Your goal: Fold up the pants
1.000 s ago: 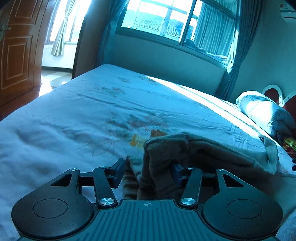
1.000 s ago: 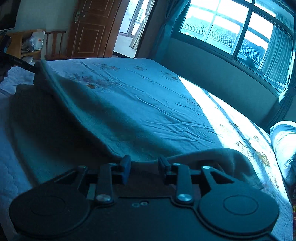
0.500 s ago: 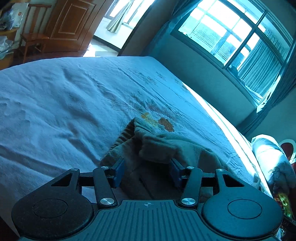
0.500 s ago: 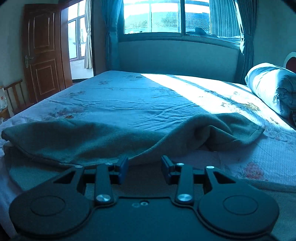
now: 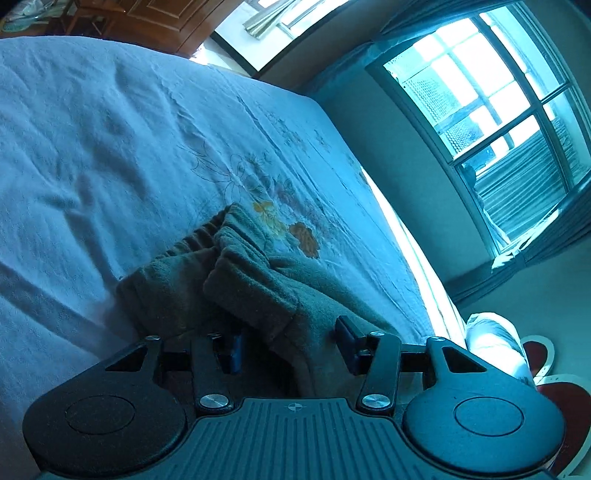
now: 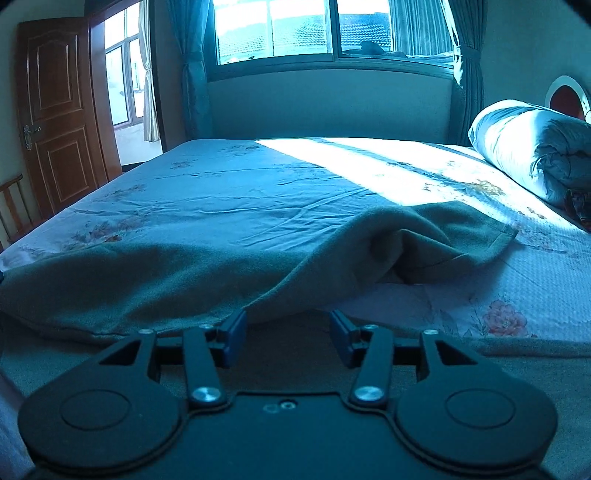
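Grey-green pants (image 6: 155, 280) are spread across the bed (image 6: 258, 184). Left tongs (image 5: 288, 343) are released, the waistband fold lying between them. Right tongs (image 6: 288, 332) are released, straddling a near fabric edge.

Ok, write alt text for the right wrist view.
The right tool sits open and low over green pants spread across a floral bedsheet, one end of the fabric humped up at the right. Beyond are a sunlit window, a rolled quilt and a wooden door.
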Available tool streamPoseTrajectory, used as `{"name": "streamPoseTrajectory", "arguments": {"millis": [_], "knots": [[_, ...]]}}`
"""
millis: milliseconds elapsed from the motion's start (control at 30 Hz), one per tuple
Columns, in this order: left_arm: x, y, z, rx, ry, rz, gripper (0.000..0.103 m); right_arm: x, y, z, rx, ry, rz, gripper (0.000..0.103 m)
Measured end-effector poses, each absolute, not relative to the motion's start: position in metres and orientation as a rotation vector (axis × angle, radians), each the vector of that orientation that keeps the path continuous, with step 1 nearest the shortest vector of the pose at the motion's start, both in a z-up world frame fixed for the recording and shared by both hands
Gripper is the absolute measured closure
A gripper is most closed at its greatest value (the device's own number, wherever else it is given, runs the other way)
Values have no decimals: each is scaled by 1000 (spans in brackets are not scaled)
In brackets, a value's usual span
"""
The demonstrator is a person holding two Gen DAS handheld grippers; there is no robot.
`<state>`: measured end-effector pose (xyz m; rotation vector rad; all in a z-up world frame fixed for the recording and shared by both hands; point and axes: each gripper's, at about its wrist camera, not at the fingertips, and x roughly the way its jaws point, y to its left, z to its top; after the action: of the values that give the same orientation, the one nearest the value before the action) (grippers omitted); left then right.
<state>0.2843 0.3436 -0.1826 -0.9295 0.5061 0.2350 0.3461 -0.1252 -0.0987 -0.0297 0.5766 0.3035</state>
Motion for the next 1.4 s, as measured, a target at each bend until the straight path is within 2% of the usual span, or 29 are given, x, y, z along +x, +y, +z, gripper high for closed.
{"name": "streamPoseTrajectory", "arguments": {"millis": [33, 67, 600, 667, 733, 867, 1033, 1100, 1167, 1267, 1400], "knots": [[287, 347, -186, -943, 506, 229, 73, 351, -124, -100, -10, 586, 302, 61], [289, 347, -188, -945, 496, 227, 74, 355, -123, -101, 4, 591, 301, 61], [296, 356, -190, -846, 485, 182, 74, 423, -98, -128, 136, 710, 196, 61], [297, 357, -191, -843, 483, 175, 74, 432, -103, -134, 184, 753, 227, 103], [296, 357, -191, -843, 481, 156, 76, 431, -107, -133, 192, 750, 243, 103], [309, 368, -177, -816, 489, 83, 80, 408, -115, -104, 154, 627, 274, 103], [331, 392, -104, -754, 346, -195, 80, 362, -135, -47, 121, 439, 333, 103], [319, 400, -94, -706, 334, -290, 80, 334, -146, -43, 116, 417, 356, 103], [305, 410, -125, -695, 478, -271, 80, 310, -153, -68, 130, 464, 375, 103], [299, 410, -191, -642, 749, -128, 80, 306, -130, -138, 27, 685, 381, 103], [284, 414, -200, -715, 671, -113, 80, 302, -127, -146, 82, 685, 349, 103]]}}
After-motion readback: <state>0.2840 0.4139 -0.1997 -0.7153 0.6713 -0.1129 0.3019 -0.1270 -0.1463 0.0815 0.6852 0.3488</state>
